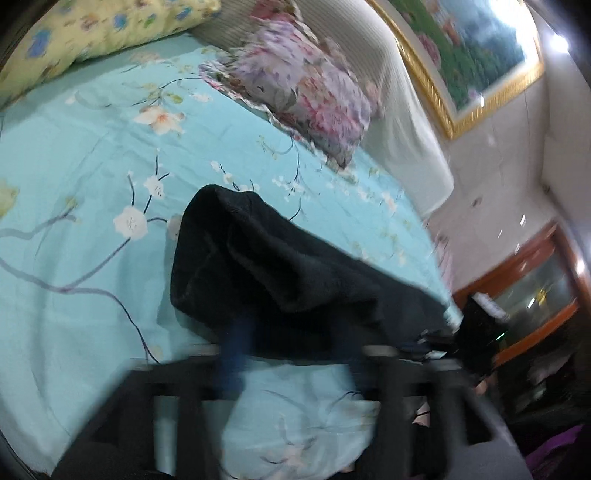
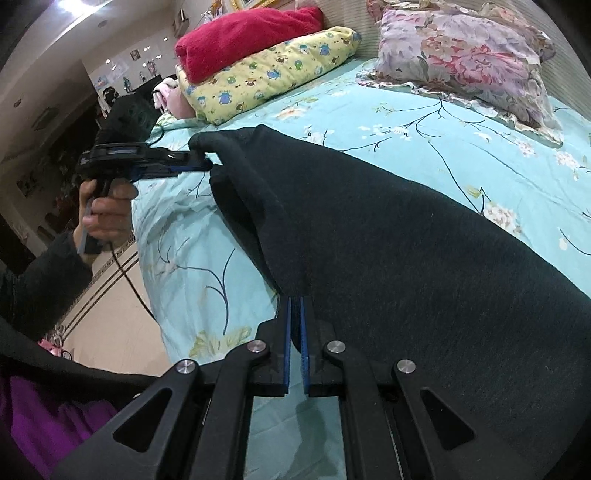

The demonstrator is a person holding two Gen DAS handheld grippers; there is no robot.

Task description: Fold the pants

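Note:
Dark pants [image 2: 406, 240] are stretched over the turquoise floral bed sheet [image 2: 461, 122], held up along one edge between both grippers. My right gripper [image 2: 296, 301] is shut on the pants edge, its blue pads pinching the cloth. My left gripper [image 2: 207, 164] shows at the left of the right wrist view, shut on the far corner of the same edge. In the blurred left wrist view the pants [image 1: 277, 269] drape over the left gripper's fingers [image 1: 236, 332], which hide behind the cloth. The right gripper [image 1: 443, 339] shows there at the right, at the pants edge.
A floral purple pillow [image 2: 469, 55] lies at the head of the bed, with a yellow printed quilt [image 2: 266, 74] and a red blanket [image 2: 247, 33] beside it. The bed edge and the tiled floor [image 2: 110, 317] are on the left. A framed painting [image 1: 469, 55] hangs on the wall.

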